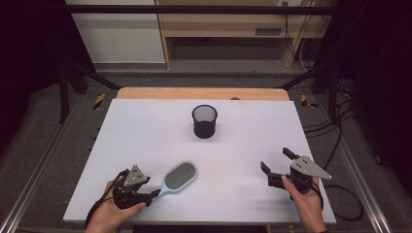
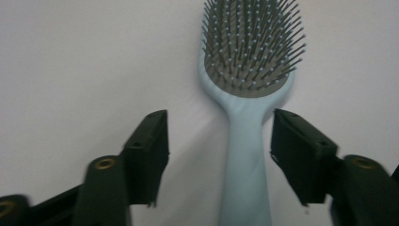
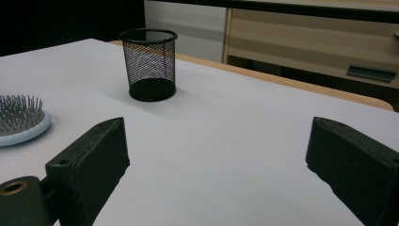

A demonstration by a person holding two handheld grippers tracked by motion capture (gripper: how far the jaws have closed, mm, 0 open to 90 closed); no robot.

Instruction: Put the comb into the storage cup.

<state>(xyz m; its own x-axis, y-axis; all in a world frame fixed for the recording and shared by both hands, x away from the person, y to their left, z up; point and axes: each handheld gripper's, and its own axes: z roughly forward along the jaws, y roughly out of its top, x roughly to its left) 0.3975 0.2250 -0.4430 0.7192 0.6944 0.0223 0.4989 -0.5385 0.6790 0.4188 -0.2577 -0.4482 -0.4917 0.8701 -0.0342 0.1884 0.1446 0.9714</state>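
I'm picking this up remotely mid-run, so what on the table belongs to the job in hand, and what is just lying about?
In the job:
- light blue hairbrush, bristles up, its handle between the jaws of the left gripper, pads not pressing on it
- left gripper, open

Lying about:
- black mesh cup, upright at the far middle of the white table
- right gripper, open, holding nothing
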